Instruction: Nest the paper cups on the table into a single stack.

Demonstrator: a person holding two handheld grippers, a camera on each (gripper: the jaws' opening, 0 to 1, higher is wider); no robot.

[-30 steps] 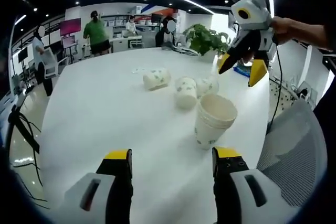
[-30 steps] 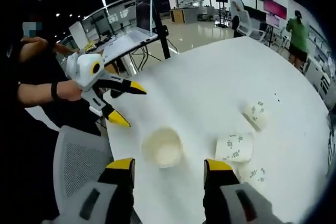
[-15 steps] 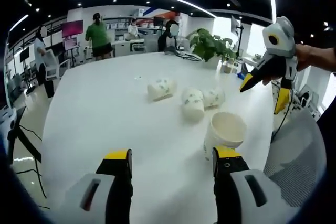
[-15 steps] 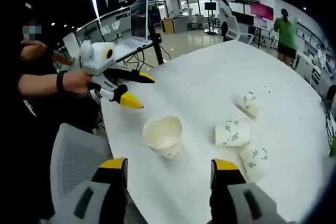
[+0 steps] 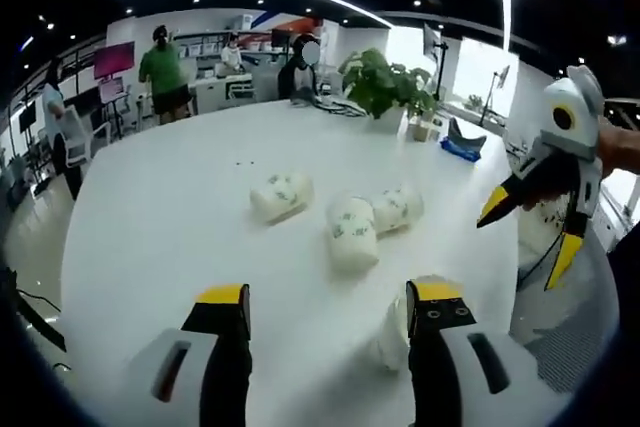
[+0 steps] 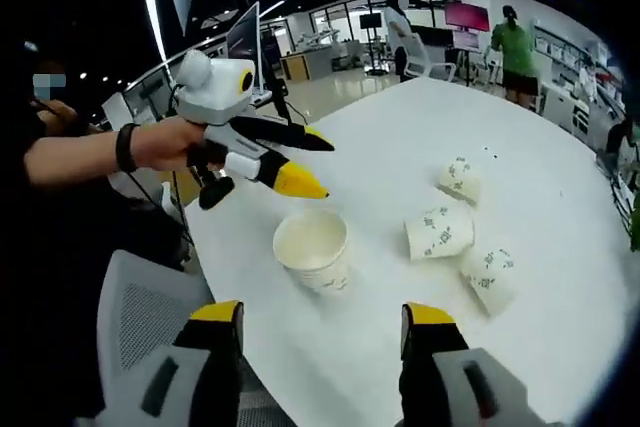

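Both claws are held apart and empty — left gripper [image 6: 262, 152] poised near the upright stack [image 6: 313, 250], right gripper [image 5: 545, 222] clear — so one of three fallen cups [image 6: 439, 232] is judged due for collection next.

Upright cup stack [image 5: 392, 332] mostly hidden behind left gripper [image 5: 326, 309] in left gripper view.

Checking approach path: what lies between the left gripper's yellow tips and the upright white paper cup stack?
Nothing: in the right gripper view, the left gripper hovers above the cup stack.

surface: white table [image 6: 520, 147]; upright cup stack [image 6: 313, 251] | three cups [image 6: 439, 232] lying on sides
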